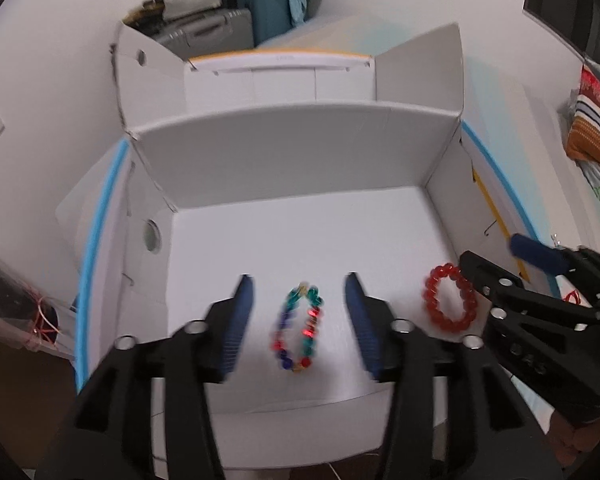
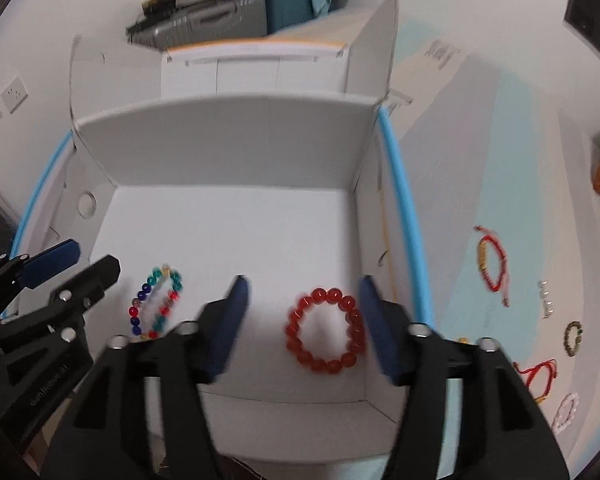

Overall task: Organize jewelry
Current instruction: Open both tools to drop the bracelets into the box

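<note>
Both grippers hang over an open white cardboard box (image 2: 228, 136), jaws apart and holding nothing: the left gripper (image 1: 299, 312) straddles a multicoloured bead bracelet (image 1: 299, 329) lying on the box floor, the right gripper (image 2: 303, 320) straddles a red bead bracelet (image 2: 325, 330) just to its right, pads clear of the beads. Outside the box, on the pale blue surface (image 2: 476, 176) to the right, lie a red cord bracelet (image 2: 492, 258), a dark green bead bracelet (image 2: 574, 333) and a pale pink bead bracelet (image 2: 565, 407).
</note>
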`<action>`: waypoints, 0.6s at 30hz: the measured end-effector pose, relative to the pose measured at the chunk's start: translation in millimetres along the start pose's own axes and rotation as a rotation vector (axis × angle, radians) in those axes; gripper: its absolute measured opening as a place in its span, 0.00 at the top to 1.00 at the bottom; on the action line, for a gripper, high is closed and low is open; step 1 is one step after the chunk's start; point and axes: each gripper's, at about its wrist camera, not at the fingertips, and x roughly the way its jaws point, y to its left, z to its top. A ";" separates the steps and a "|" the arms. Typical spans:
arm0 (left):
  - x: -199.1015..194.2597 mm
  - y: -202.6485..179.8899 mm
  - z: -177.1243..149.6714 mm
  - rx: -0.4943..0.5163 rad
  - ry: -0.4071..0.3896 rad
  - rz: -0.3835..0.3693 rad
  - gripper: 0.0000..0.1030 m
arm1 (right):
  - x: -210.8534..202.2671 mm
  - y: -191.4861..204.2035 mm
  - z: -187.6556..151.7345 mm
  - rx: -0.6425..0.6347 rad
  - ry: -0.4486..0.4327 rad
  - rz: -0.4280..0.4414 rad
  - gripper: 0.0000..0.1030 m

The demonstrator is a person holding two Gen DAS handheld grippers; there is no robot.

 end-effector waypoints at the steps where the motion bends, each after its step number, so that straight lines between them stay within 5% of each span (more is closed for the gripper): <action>1: -5.6 -0.1 -0.7 -0.003 -0.018 -0.003 0.38 | -7.0 -2.8 0.3 0.003 -0.020 0.000 0.34; 6: -30.1 -7.2 -2.4 0.011 -0.104 -0.003 0.15 | -36.8 -18.4 -2.1 0.024 -0.101 -0.034 0.15; 9: -43.2 -14.6 0.5 0.026 -0.151 -0.002 0.10 | -50.8 -29.2 -4.8 0.037 -0.140 -0.057 0.07; 18: -77.9 -47.9 -1.5 0.059 -0.238 -0.052 0.05 | -100.7 -70.0 -22.8 0.089 -0.243 -0.109 0.07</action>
